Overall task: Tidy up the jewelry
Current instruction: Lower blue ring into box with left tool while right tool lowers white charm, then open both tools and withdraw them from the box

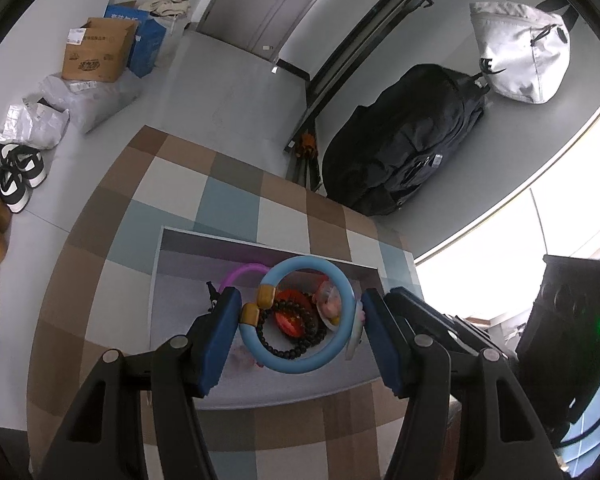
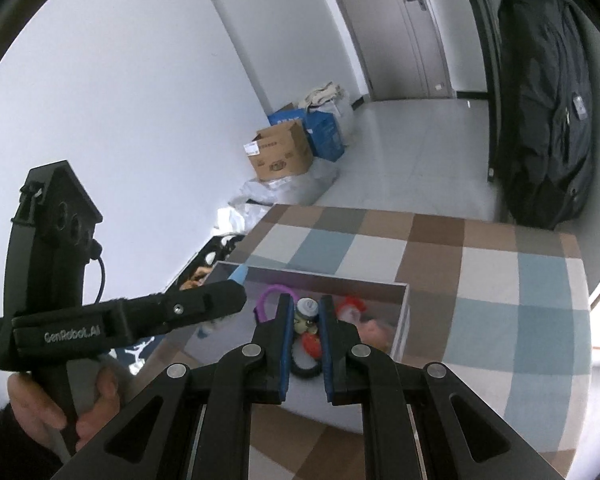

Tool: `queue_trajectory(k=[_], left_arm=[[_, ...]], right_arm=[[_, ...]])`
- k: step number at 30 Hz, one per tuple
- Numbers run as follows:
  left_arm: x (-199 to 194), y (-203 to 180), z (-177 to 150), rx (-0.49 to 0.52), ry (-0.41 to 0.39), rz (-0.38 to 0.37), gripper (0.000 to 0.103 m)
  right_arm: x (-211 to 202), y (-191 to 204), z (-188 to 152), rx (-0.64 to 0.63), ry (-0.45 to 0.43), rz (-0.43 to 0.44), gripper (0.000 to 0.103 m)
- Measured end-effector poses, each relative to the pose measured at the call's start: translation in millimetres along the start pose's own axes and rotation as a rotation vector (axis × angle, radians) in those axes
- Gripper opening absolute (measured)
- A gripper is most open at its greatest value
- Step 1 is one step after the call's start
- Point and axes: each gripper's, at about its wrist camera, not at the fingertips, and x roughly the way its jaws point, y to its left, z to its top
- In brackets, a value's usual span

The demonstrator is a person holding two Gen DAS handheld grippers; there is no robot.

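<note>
My left gripper (image 1: 298, 312) is shut on a light blue bangle (image 1: 300, 364) with two gold caps, held above a grey open box (image 1: 260, 392) on the checked table. Under the bangle lie a dark bead bracelet (image 1: 296, 350), a red piece (image 1: 290, 326), a pink trinket (image 1: 330, 304) and a purple band (image 1: 240, 274). My right gripper (image 2: 305, 316) hovers over the same box (image 2: 402, 320), jaws narrowly apart around a small green-faced figure (image 2: 306, 320), whether touching I cannot tell. The left gripper (image 2: 160, 312) shows from the side there, with the bangle's tip (image 2: 238, 274) sticking out.
The checked tablecloth (image 1: 228, 200) covers the table. On the floor are a black backpack (image 1: 404, 160), a white bag (image 1: 524, 56), cardboard and blue boxes (image 1: 100, 52), plastic bags and shoes (image 1: 12, 176). A door stands at the back.
</note>
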Motion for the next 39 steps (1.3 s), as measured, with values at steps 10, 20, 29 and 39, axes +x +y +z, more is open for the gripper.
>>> queue_trajectory(k=[10, 20, 29, 39], left_arm=[[15.2, -2.1, 3.3, 0.041, 0.033, 0.044, 0.057], [15.6, -6.1, 5.2, 0.057, 0.019, 0.037, 0.057], [13.6, -3.7, 6.6, 0.015, 0.005, 0.034, 0.073], [6.5, -5.0, 6.1, 0.033, -0.039, 0.090, 0.079]], right_arm=[[12.0, -23.7, -3.7, 0.070, 0.026, 0.033, 0.012], [16.3, -37.4, -2.6, 0.144, 0.036, 0.069, 0.012], [2.6, -41.5, -1.8, 0.173, -0.021, 0.074, 0.041], [-5.7, -40.5, -2.2, 0.168, -0.047, 0.048, 0.075]])
